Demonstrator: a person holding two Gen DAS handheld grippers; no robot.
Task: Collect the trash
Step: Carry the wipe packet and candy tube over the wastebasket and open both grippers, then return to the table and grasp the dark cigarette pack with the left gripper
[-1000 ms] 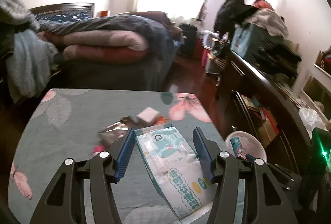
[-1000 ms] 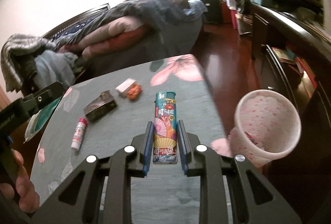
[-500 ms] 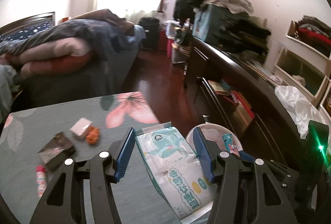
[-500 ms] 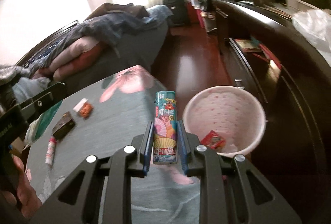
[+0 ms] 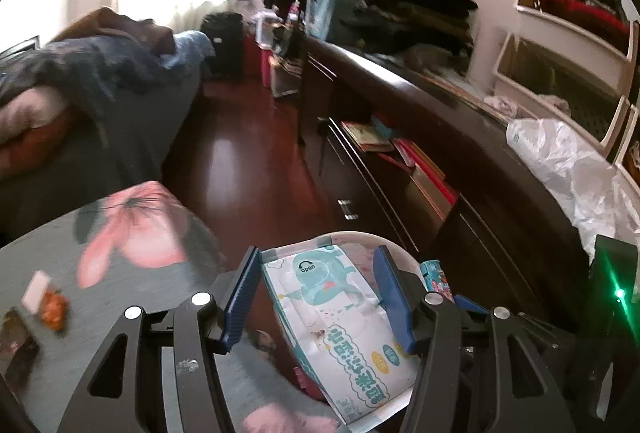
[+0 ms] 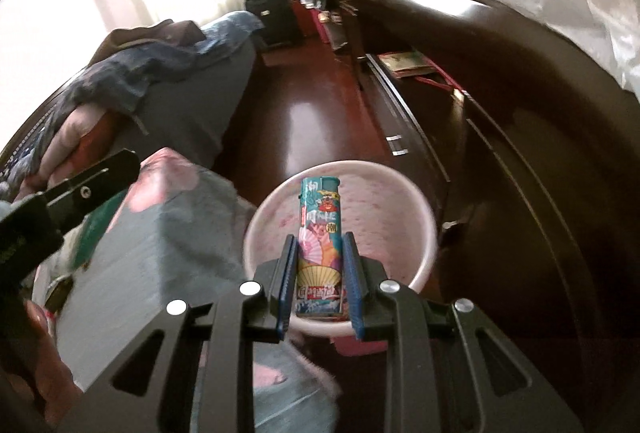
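My left gripper (image 5: 316, 265) is shut on a white and teal wet-wipe packet (image 5: 340, 317), which hangs over the pink waste bin (image 5: 362, 235) past the table's right edge. My right gripper (image 6: 320, 245) is shut on a colourful printed lighter (image 6: 320, 225), held upright above the open mouth of the pink waste bin (image 6: 424, 209). The lighter (image 5: 436, 273) also shows just right of the left gripper's fingers. The left gripper's body (image 6: 92, 181) appears at the left of the right wrist view. Most of the bin's inside is hidden behind both items.
The table with a floral grey cloth (image 5: 132, 245) holds a white piece (image 5: 36, 283), an orange wrapper (image 5: 54, 307) and a dark packet (image 5: 16, 345). A dark wooden cabinet (image 5: 440, 161) stands close on the right, a bed (image 5: 80, 93) at the left. A hand (image 6: 40, 353) shows low left.
Both grippers have swung right, off the table top to above the pink bin, each carrying its item. Neither grip has altered.
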